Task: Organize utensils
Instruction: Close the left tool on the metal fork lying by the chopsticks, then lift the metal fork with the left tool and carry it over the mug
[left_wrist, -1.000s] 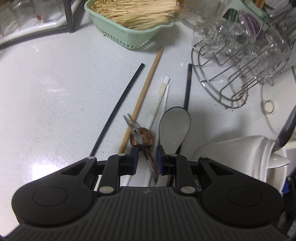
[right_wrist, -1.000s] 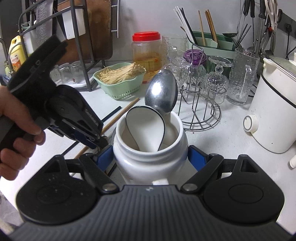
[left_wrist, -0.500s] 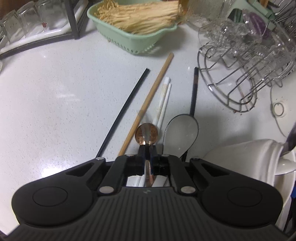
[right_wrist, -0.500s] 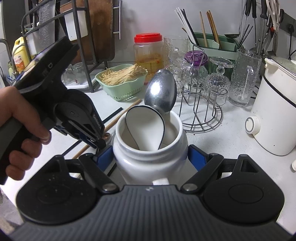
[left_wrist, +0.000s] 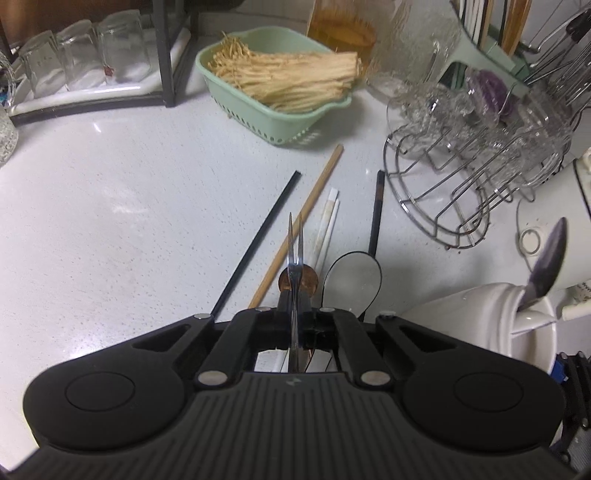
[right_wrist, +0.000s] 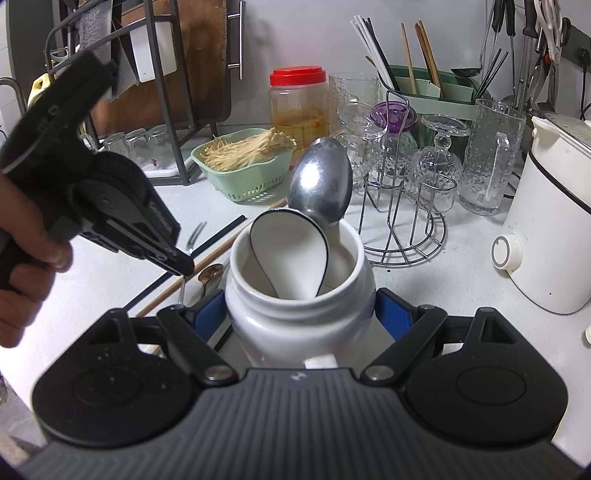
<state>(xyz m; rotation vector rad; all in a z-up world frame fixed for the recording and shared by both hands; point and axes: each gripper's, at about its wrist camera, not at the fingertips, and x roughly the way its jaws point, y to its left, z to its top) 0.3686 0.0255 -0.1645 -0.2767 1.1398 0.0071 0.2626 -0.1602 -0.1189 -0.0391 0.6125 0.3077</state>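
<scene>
Utensils lay scattered on a pale speckled countertop (left_wrist: 110, 177): a black chopstick (left_wrist: 258, 236), a wooden chopstick (left_wrist: 314, 199), a white pair (left_wrist: 328, 221), a copper spoon (left_wrist: 299, 282) and a black-handled spoon (left_wrist: 354, 280). The step in hand appeared to be collecting them into the white ceramic jar (right_wrist: 295, 317), one piece at a time.

The left gripper (left_wrist: 295, 325) was clenched on a small two-pronged metal fork (left_wrist: 295, 240), whose tines stuck out ahead of the closed pads, apparently clear of the counter. In the right wrist view the same fork (right_wrist: 197, 234) showed beyond the gripper's tip, raised and tilted. The right gripper (right_wrist: 301, 317) grasped the jar, one blue pad on each side of its body, steadying it on the counter. A steel spoon (right_wrist: 321, 184) and a white ladle-shaped spoon (right_wrist: 291, 254) already stood in it.

The next move would likely call for carrying the fork across to the jar's mouth, turning it upright and letting go only once it was well inside, since the two spoons crowded the opening.

Around them the kitchen was busy: a green basket of enoki mushrooms (left_wrist: 280, 74), a wire rack of glasses (left_wrist: 480, 147), a red-lidded jar (right_wrist: 299, 99), a green chopstick holder (right_wrist: 424, 85) against the wall and a white cooker (right_wrist: 550, 221) to the right.
</scene>
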